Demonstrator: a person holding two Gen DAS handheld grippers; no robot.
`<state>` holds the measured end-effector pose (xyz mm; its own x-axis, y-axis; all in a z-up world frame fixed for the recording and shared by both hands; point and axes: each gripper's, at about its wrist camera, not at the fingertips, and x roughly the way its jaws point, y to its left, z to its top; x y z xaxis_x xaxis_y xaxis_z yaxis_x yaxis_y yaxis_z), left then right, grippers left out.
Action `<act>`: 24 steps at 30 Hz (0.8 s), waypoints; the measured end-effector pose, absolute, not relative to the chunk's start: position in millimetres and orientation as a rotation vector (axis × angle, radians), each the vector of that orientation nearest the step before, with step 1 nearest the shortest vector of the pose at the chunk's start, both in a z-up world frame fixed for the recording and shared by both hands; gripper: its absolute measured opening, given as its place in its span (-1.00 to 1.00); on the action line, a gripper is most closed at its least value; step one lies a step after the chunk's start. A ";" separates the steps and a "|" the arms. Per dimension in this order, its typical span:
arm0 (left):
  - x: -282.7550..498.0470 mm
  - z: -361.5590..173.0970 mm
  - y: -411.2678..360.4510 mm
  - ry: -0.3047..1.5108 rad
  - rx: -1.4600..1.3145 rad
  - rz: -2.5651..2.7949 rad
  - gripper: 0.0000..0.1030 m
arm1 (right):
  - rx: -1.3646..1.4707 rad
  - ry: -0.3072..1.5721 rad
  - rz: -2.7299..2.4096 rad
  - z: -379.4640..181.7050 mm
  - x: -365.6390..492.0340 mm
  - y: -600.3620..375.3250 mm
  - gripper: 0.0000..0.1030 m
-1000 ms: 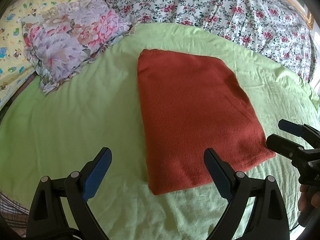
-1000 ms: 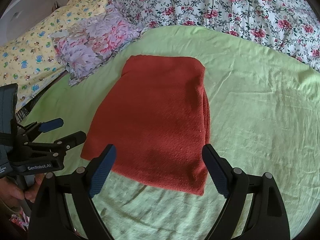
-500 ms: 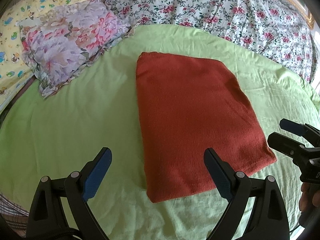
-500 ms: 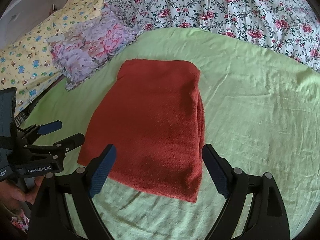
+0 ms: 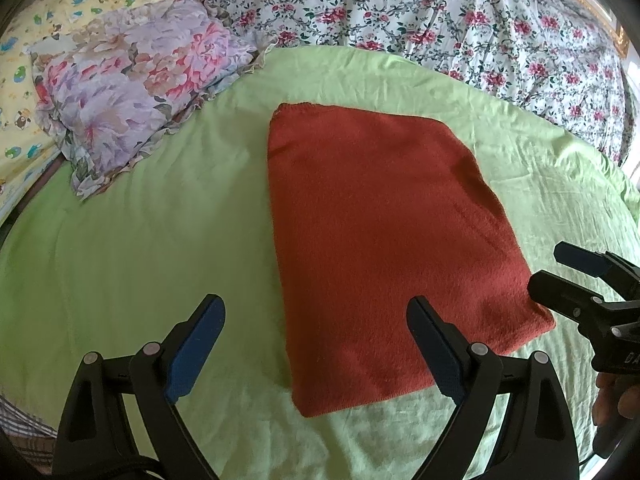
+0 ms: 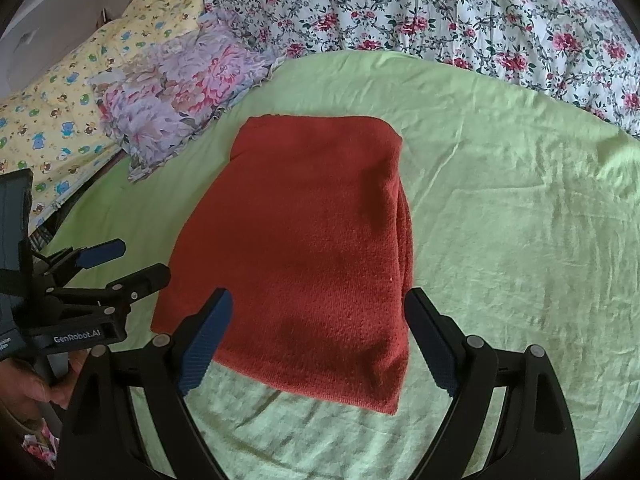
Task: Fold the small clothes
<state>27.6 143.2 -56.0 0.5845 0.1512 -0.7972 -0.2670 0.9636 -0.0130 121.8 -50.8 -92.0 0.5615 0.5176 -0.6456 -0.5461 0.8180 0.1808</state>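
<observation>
Green sheeting (image 5: pixel 140 240) covers the bed, wrinkled in places, with a white quilt printed in red roses and dark leaves (image 5: pixel 440 20) heaped along its far side. At the far left, a ruffled pillow in lilac and pink flowers (image 5: pixel 120 92) lies against a yellow pillow printed with small cartoon animals (image 6: pixel 60 120). On the green sheet, near its middle, lies the rust-red knitted garment (image 5: pixel 384 240), folded into a flat oblong several layers thick; from the right wrist view its stacked layers show along the right-hand edge (image 6: pixel 404 240). The left tool (image 5: pixel 316 340) hovers over the garment's near left corner with its blue-padded fingers spread wide apart and nothing between them; one finger stands over bare sheet, the other over the red cloth. The right tool (image 6: pixel 316 336) is likewise spread wide and empty, poised over the garment's near edge, its right finger close to the folded side. Each tool shows in the other's view: the right one at the right rim of the left view (image 5: pixel 580 284), the left one at the left rim of the right view (image 6: pixel 116 264), where its body reads "GenRobot.AI" in white letters. Part of the person's hand (image 6: pixel 28 384) grips the handle beneath that label.
</observation>
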 end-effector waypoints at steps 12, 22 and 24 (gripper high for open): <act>35.7 -57.2 144.6 0.921 -0.142 0.246 0.79 | -0.031 0.752 0.624 -92.8 131.7 -54.6 0.70; 39.2 -59.2 143.2 0.926 -0.139 0.243 0.78 | -0.026 0.758 0.623 -94.5 135.8 -56.5 0.70; 39.5 -59.5 142.8 0.926 -0.141 0.243 0.78 | -0.026 0.756 0.623 -94.5 136.3 -56.6 0.70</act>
